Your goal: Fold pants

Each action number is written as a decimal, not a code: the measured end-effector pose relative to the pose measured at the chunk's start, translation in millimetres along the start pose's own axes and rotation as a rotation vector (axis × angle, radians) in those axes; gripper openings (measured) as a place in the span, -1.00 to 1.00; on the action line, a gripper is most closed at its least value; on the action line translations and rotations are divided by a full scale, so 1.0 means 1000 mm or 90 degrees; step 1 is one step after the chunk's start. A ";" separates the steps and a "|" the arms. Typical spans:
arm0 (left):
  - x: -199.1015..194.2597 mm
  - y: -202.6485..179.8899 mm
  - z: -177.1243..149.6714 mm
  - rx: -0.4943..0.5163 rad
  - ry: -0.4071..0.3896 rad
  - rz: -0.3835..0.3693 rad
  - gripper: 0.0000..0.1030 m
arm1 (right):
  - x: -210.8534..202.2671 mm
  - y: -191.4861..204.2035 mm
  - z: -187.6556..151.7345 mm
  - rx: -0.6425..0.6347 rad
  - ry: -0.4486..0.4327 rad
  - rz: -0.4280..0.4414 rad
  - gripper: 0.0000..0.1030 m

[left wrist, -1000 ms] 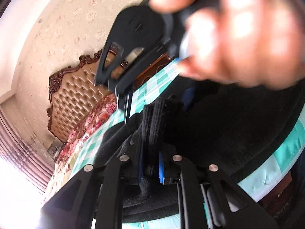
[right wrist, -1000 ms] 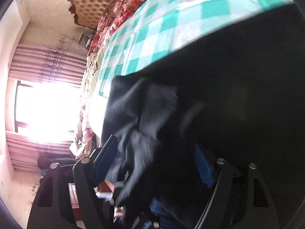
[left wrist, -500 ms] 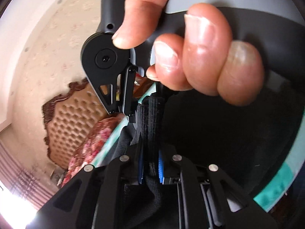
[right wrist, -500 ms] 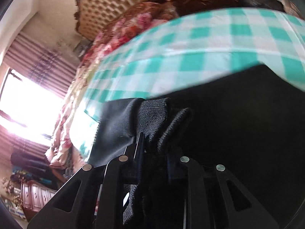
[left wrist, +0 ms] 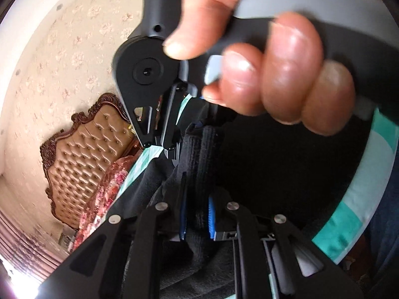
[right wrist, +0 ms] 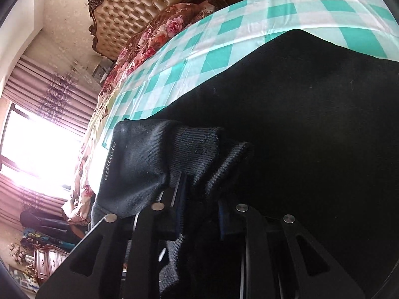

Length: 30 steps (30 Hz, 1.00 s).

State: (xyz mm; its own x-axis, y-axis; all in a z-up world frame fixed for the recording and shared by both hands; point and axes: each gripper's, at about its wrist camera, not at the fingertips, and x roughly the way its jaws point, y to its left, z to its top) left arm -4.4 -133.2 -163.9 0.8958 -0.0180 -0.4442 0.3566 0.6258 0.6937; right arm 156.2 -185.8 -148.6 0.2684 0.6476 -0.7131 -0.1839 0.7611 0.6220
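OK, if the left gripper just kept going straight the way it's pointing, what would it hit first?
The left gripper, shut on the pants' ribbed cuff, points at the right gripper close ahead; it would probably meet that first, though depth is unclear.

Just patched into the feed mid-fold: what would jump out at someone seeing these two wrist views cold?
First, the hand wrapped around the right gripper's handle, filling the top of the left wrist view. Below it the left gripper is shut on the ribbed band of the black pants; the right gripper clamps another bunch. Behind lie the teal checked cloth and the tufted headboard.
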 end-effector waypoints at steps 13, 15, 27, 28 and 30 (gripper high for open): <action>-0.040 0.182 -0.075 -0.464 -0.011 -0.127 -0.16 | 0.001 0.025 -0.010 -0.088 -0.048 -0.129 -0.40; -0.035 0.222 -0.109 -0.553 0.023 -0.137 -0.50 | -0.010 0.041 -0.013 -0.126 -0.081 -0.197 -0.18; -0.014 0.174 -0.157 -0.590 0.169 -0.221 -0.75 | -0.022 0.138 -0.074 -0.345 -0.188 -0.270 0.56; -0.012 0.170 -0.163 -0.609 0.169 -0.225 -0.75 | -0.016 0.137 -0.075 -0.345 -0.179 -0.283 0.56; -0.015 0.167 -0.162 -0.607 0.164 -0.218 -0.75 | -0.002 0.126 -0.076 -0.329 -0.163 -0.314 0.55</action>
State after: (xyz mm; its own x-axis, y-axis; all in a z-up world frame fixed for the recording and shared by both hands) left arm -1.1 97.9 -133.6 0.6625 -0.2142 -0.7178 0.1231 0.9764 -0.1777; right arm 60.8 -88.8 -93.1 0.6339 0.2466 -0.7331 -0.3880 0.9213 -0.0257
